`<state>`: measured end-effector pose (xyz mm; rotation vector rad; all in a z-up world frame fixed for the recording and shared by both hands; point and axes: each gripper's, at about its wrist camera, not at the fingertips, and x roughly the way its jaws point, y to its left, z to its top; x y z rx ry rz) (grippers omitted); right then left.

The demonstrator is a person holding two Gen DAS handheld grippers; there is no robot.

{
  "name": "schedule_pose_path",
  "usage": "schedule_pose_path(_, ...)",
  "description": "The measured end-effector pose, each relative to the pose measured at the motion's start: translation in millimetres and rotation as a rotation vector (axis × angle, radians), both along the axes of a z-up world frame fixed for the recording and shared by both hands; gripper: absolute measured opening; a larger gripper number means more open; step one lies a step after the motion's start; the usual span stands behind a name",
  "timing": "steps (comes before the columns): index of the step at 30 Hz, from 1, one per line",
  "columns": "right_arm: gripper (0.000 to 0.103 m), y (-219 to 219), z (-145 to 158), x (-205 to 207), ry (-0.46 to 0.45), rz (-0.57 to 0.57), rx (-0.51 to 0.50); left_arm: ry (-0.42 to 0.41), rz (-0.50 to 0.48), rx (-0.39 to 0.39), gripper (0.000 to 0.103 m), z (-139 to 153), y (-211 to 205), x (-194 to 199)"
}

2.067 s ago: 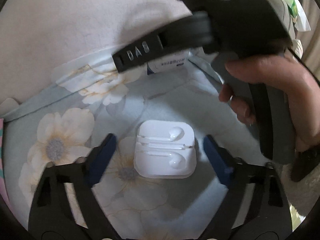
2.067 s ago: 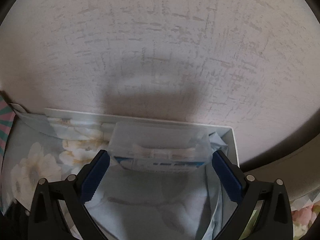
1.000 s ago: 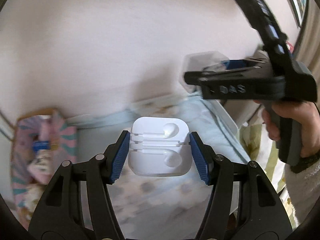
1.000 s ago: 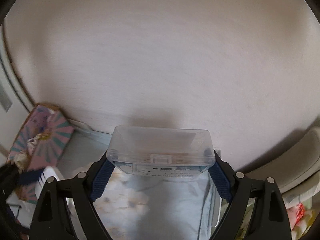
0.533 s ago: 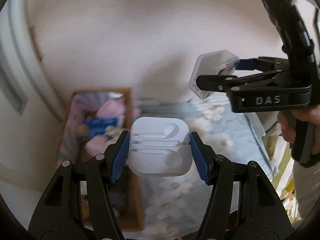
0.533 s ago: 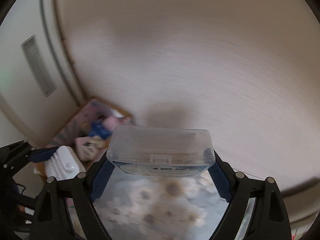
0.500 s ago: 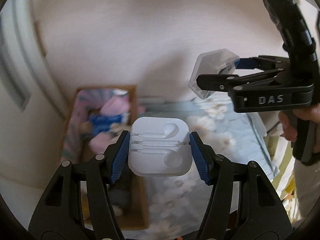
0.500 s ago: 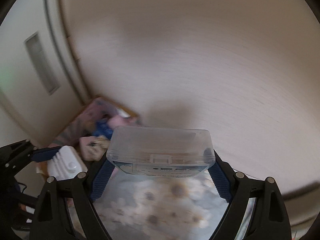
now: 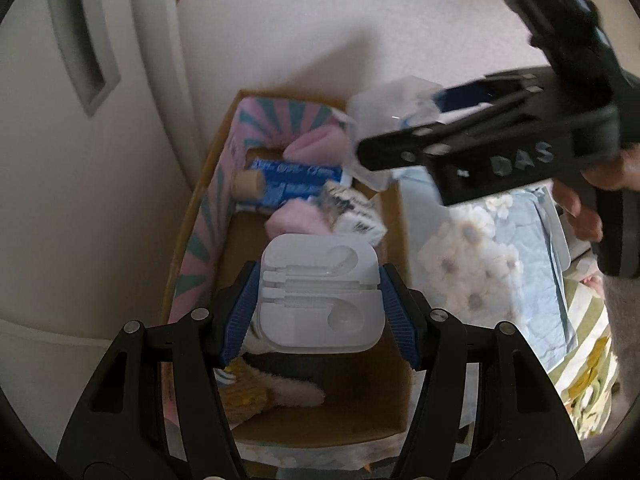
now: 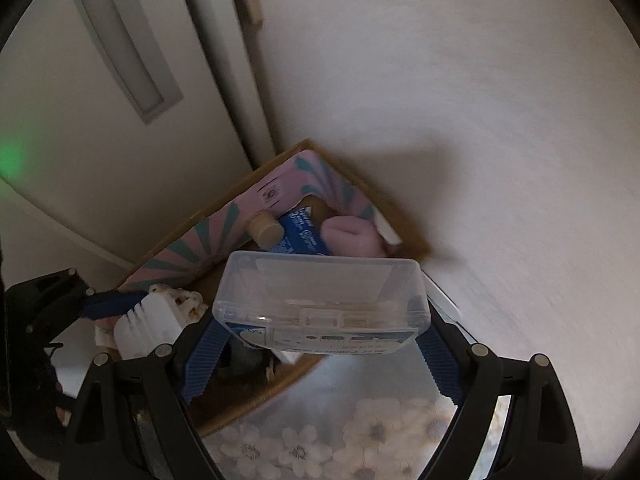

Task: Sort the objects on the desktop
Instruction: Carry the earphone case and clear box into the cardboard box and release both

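My left gripper (image 9: pixel 320 304) is shut on a white earphone case (image 9: pixel 320 292) and holds it above the open cardboard box (image 9: pixel 396 404). My right gripper (image 10: pixel 320 336) is shut on a clear plastic case (image 10: pixel 320 300) with a blue label, held above the box's far right corner (image 10: pixel 416 240). In the left wrist view the right gripper (image 9: pixel 472 136) and its clear case (image 9: pixel 384 120) hang over the box's back right. In the right wrist view the earphone case (image 10: pixel 144 328) shows at the lower left.
The box has a pink and teal patterned liner (image 9: pixel 200 240) and holds a blue tube (image 9: pixel 296 184), pink soft items (image 9: pixel 300 220) and a furry toy (image 9: pixel 280 392). A floral blue cloth (image 9: pixel 480 264) lies right of the box. A white door (image 9: pixel 80 120) and wall stand close behind.
Both grippers have carried their cases leftward from the floral cloth to over the cardboard box. The box now fills the middle of both views.
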<state>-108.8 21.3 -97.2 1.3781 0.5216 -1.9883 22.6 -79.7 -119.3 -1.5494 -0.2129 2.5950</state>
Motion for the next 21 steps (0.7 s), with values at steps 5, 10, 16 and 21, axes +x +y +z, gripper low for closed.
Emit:
schedule_pose_path(5, 0.086, -25.9, -18.9, -5.5, -0.039, 0.035, 0.036, -0.020, 0.000, 0.008, 0.057, -11.6, -4.2, -2.5)
schedule_pose_path(10, 0.094, -27.5, -29.1, -10.1, -0.050, -0.008, 0.004, -0.078, 0.051, -0.033, 0.103, -22.0, -3.6, -10.8)
schedule_pose_path(16, 0.103, -3.5, -21.7, -12.0, -0.040, -0.127, -0.111, -0.051, 0.053, -0.019, 0.103, -21.2, -0.5, -0.2)
schedule_pose_path(21, 0.103, 6.3, -12.9, -2.2, -0.001, -0.150, -0.115, -0.024, 0.053, -0.009, 0.103, -16.2, 2.7, 5.4)
